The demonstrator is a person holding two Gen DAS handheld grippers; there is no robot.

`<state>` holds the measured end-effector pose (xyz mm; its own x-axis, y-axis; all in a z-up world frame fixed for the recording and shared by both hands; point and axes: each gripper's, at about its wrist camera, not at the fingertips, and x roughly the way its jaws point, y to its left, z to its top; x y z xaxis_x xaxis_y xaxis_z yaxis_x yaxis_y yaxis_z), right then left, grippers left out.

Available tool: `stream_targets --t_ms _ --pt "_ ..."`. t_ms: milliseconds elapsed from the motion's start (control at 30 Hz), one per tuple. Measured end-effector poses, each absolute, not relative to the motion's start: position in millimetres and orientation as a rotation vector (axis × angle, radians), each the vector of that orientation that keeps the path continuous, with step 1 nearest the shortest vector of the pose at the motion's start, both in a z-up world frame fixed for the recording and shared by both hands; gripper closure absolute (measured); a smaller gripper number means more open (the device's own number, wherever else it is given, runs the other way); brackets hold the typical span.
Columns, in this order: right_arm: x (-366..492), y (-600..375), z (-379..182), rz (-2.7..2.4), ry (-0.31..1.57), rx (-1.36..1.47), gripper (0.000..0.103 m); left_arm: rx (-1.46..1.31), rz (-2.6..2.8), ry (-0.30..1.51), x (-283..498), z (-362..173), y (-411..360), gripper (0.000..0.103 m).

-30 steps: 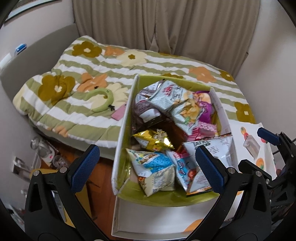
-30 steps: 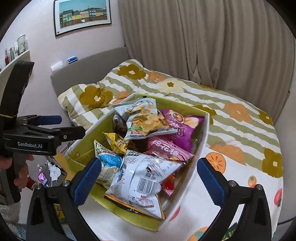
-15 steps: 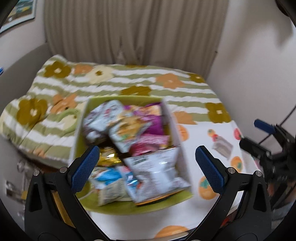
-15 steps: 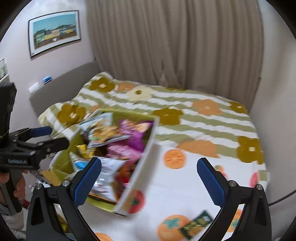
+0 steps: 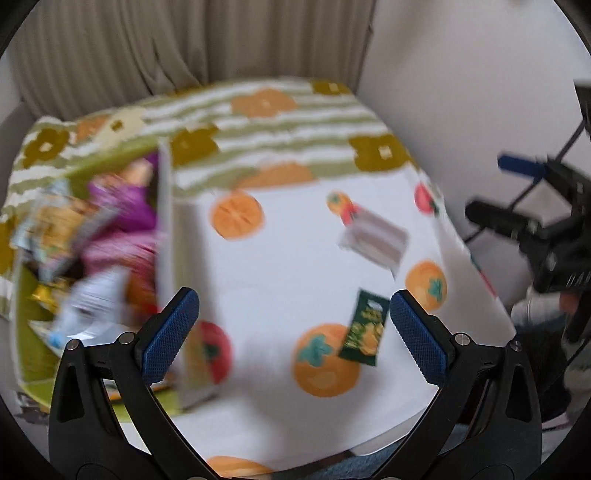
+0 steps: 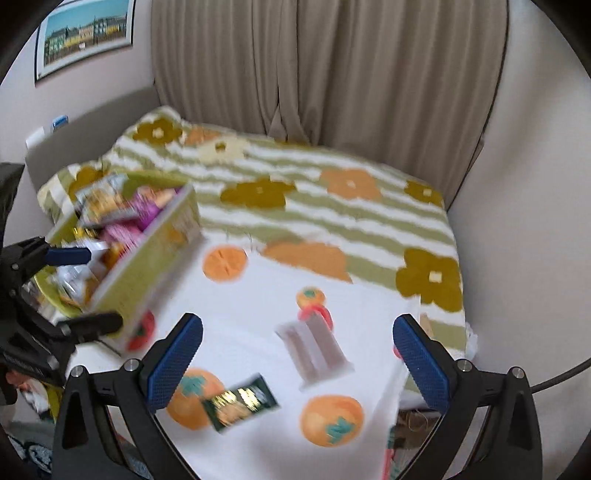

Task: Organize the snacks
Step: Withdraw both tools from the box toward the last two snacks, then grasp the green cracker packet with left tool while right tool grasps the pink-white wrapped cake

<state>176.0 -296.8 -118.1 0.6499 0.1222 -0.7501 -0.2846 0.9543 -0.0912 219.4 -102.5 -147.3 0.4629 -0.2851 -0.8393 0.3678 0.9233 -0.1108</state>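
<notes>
So the biggest thing going on is the bed (image 6: pixel 332 206), covered with a green-and-white striped blanket with brown and orange flowers, and beige curtains (image 6: pixel 332 66) hang behind it on the far side. A white cloth (image 5: pixel 280 266) printed with orange persimmons and red tomatoes lies over the near part of the bed. Both views are pretty motion-blurred, so fine print on anything is a no-go.

On the left sits the green box (image 6: pixel 147 266), stuffed with snack bags (image 5: pixel 110 221) in purple, pink, yellow and silver-white; they're heaped above its rim and too smeared to tell apart one by one. The box rests at the left edge of the white cloth.

Out on the cloth, well apart from the box, two loose snacks lie flat: a pale pinkish-grey packet (image 6: pixel 314 350) to the right of centre, and nearer, a smaller dark green packet (image 6: pixel 240 400) with yellow printing, partly over a persimmon print.

The left gripper (image 5: pixel 293 332) hangs over the cloth with its blue-padded jaws spread wide and nothing between them. The right gripper (image 6: pixel 297 360) is likewise wide apart and holding nothing, with both loose packets showing between its fingers from its own camera.

A framed picture (image 6: pixel 85 33) hangs on the far-left wall.
</notes>
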Motion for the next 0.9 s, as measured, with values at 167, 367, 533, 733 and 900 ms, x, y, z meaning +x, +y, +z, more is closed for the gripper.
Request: stream_targets --t_ms 167,367,533,733,900 --pt "193.9 -334.4 -152.2 0.267 0.890 -0.191 0.000 0.112 -0.397 1.112 221.3 -199.1 -148.3 0.001" --pt "212.4 -348.6 -190.4 0.311 0.924 -0.241 0.000 0.156 -0.427 1.180 216.4 -248.6 -186.2 0.006" --pt "228.9 -347.5 -225.3 0.359 0.963 -0.279 0.000 0.228 -0.447 1.231 213.8 -280.3 -203.0 0.015" --pt "243.4 -348.3 -250.4 0.399 1.004 -0.254 0.000 0.286 -0.463 1.271 212.3 -303.0 -208.7 0.017" --pt "252.5 -343.0 -264.1 0.416 1.022 -0.292 0.000 0.335 -0.475 1.269 211.0 -305.7 -213.2 0.017"
